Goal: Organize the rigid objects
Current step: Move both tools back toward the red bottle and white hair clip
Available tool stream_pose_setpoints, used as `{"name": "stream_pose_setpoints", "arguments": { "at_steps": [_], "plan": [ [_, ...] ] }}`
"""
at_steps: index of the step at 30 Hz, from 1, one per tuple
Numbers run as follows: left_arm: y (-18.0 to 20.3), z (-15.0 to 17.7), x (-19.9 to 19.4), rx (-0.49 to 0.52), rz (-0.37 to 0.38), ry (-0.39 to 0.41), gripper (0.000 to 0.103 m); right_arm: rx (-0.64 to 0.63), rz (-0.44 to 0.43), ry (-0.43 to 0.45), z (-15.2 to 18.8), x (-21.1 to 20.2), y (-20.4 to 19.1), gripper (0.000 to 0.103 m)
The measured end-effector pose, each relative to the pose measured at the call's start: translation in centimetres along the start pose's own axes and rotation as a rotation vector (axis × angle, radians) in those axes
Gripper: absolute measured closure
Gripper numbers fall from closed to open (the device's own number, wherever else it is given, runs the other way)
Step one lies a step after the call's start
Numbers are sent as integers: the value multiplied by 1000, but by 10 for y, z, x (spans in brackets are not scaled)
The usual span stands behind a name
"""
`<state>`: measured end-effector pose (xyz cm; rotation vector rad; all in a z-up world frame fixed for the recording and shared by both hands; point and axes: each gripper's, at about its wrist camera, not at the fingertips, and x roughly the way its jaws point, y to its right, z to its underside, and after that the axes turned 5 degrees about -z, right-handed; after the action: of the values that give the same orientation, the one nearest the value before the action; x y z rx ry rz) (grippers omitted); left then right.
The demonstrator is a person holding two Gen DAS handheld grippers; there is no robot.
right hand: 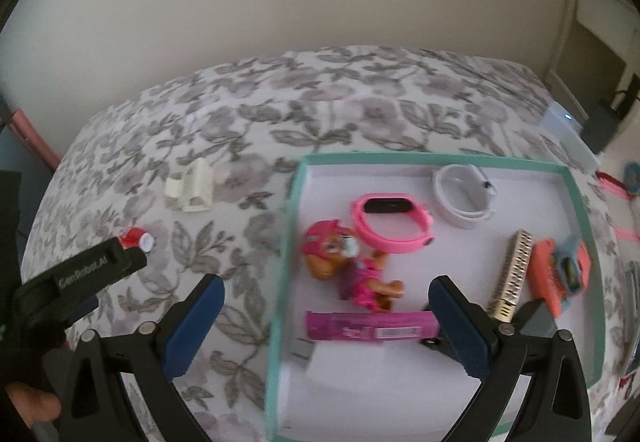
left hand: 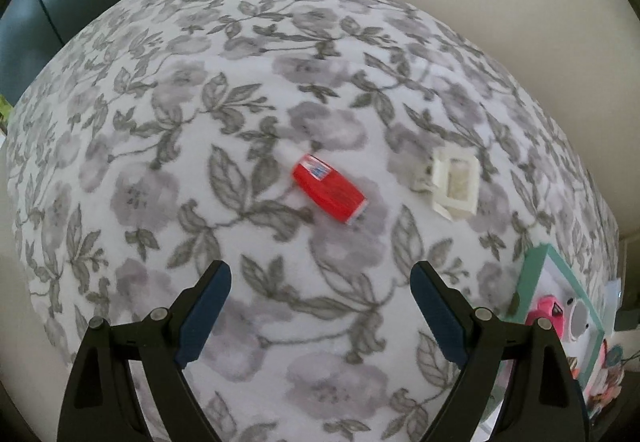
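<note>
A small red bottle with a white cap lies on the floral cloth ahead of my open, empty left gripper. A cream plastic clip lies to its right. In the right wrist view the bottle and the clip lie left of a teal-rimmed white tray. The tray holds a pink toy dog, a pink wristband, a white band, a magenta tube, a comb and an orange item. My right gripper is open and empty over the tray's near left edge.
The left gripper's body reaches in beside the red bottle in the right wrist view. The tray's corner shows at the right of the left wrist view. A white box and a dark adapter sit off the table's far right.
</note>
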<state>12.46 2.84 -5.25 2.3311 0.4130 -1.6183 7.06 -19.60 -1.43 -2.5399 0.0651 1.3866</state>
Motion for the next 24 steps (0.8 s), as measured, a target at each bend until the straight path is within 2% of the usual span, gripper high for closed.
{"name": "stream_pose_setpoints", "arguments": {
  "at_steps": [6, 11, 24],
  "plan": [
    [-18, -14, 7, 16, 4, 34, 12, -29, -26, 15, -7, 3, -18, 0],
    [-30, -23, 22, 16, 24, 27, 12, -30, -65, 36, -18, 10, -32, 0],
    [-19, -38, 46, 205, 153, 74, 12, -79, -85, 10, -45, 49, -55, 0]
  ]
}}
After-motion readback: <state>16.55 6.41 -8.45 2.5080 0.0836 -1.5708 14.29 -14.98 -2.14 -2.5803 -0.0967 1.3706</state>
